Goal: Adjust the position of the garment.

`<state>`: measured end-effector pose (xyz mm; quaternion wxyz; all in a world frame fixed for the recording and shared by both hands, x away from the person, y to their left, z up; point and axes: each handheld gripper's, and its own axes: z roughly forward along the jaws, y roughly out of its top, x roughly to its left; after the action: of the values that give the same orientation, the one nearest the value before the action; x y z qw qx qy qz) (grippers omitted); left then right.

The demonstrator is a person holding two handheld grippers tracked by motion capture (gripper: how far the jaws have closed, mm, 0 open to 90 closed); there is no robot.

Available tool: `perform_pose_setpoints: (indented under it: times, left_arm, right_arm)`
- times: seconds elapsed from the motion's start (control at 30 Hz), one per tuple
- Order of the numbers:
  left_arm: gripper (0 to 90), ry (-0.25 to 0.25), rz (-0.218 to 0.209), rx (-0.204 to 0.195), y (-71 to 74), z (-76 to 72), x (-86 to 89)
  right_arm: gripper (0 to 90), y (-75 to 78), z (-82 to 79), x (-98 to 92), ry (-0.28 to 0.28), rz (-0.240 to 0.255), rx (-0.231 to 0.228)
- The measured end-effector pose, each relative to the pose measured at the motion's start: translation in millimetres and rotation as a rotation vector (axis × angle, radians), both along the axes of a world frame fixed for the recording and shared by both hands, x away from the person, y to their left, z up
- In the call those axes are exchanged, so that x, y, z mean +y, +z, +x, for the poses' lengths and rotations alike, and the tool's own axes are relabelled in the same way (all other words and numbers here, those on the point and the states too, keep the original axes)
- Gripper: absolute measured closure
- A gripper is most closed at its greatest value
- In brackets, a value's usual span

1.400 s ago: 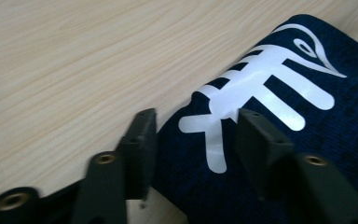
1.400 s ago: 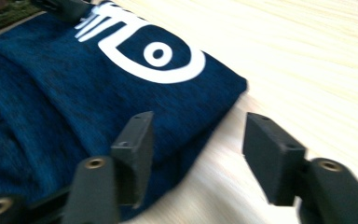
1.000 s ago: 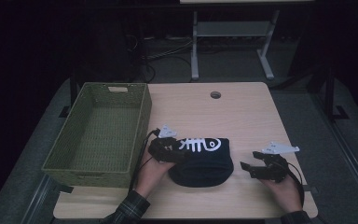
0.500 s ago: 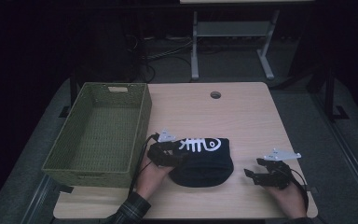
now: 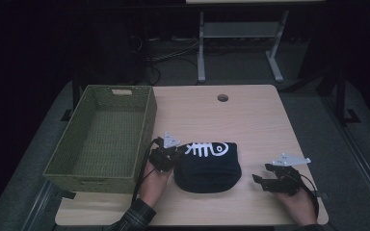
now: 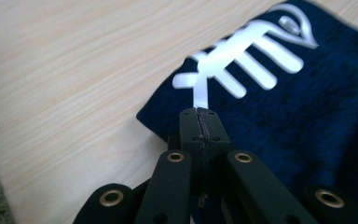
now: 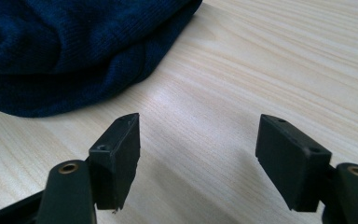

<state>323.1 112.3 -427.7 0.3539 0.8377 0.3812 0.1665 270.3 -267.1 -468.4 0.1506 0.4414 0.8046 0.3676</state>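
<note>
Your left gripper (image 5: 169,153) sits at the left edge of the dark blue hat (image 5: 207,166), and its jaws have just been closing. In the left gripper view the two black jaws are pressed tight together (image 6: 199,127), right at the hat's edge (image 6: 279,107), just below the tail of the white fish-bone picture (image 6: 247,63). You cannot tell from there if a bit of cloth is caught between them or if they just rest on it. Your left hand (image 5: 153,175) holds that gripper from below, with a checked sleeve (image 5: 136,217) behind it. Your right gripper (image 5: 265,177) lies low over the surface (image 5: 250,120), well to the right of the hat and not touching it. Its jaws are spread wide (image 7: 198,158) with only bare wood between them, and the hat (image 7: 74,46) is up ahead in the right gripper view. Your right hand (image 5: 296,202) holds it near the front right corner. The hat lies flat near the front of the surface, with the fish bones near its far edge. A green woven basket (image 5: 147,120) stands on the left side, just beside your left gripper.
</note>
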Motion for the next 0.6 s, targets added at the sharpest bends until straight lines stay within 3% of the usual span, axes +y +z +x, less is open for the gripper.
perform_pose_setpoints:
  times: [0.27,0.6]
  left_arm:
    - [89.7,-0.024,0.027,0.024,-15.2,15.6,-12.1]
    - [89.7,-0.105,0.000,0.023,-18.0,32.3,-39.9]
  right_arm:
    - [31.2,-0.4,-0.5,-0.3,0.003,-0.003,0.004]
    - [30.7,-4.1,0.1,-1.2,0.001,-0.029,0.014]
